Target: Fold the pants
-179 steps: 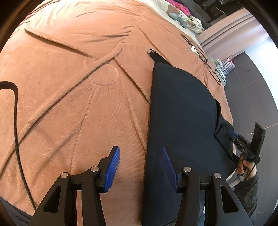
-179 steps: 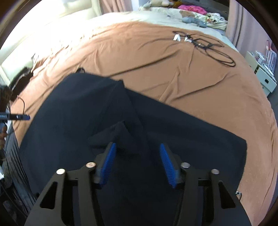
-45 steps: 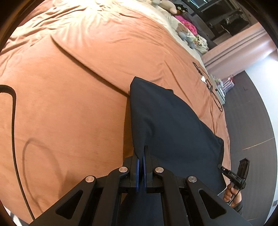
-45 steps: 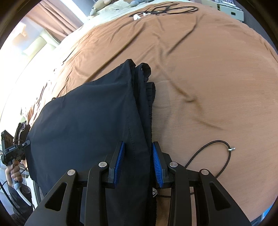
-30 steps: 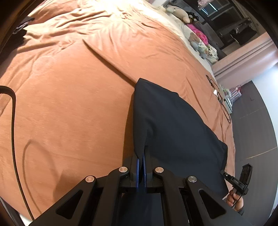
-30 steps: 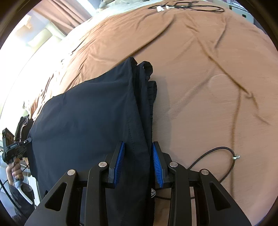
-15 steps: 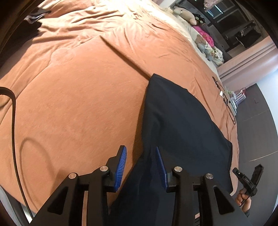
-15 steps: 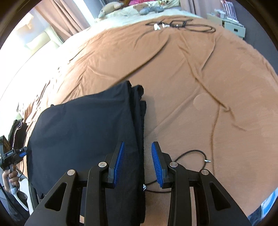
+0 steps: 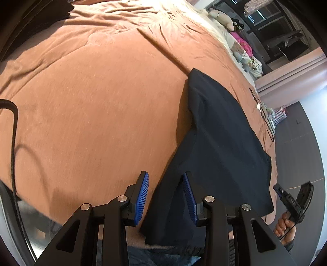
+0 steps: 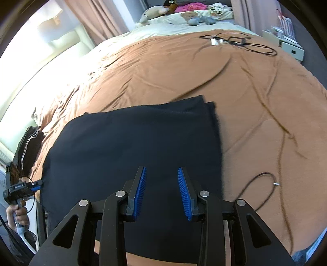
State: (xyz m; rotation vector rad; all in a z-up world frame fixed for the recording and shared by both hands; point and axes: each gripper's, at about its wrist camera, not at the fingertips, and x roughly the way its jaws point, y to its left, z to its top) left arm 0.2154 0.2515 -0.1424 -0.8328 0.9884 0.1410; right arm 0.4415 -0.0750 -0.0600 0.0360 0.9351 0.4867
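The dark navy pants [image 9: 220, 139] lie folded flat on the brown bedspread [image 9: 92, 102], their near end hanging over the bed's edge. They also show in the right wrist view [image 10: 132, 147] as a broad dark rectangle. My left gripper [image 9: 165, 194] is open and empty above the pants' left edge near the bed's edge. My right gripper [image 10: 161, 188] is open and empty above the pants' near part. The right gripper shows in the left wrist view [image 9: 292, 202], and the left gripper shows in the right wrist view [image 10: 22, 188].
Black cables [image 10: 241, 43] lie on the far side of the bedspread [image 10: 184, 77], and another cable [image 10: 259, 192] loops near its right edge. Plush toys [image 10: 155, 12] and bedding sit at the headboard. A white cabinet [image 10: 286, 43] stands at the far right. Dark clothing [image 10: 28, 147] lies at the left.
Both grippers held the pants' edge a second ago and have let go and opened. The pants now lie flat, and both grippers have pulled back toward the bed's edge.
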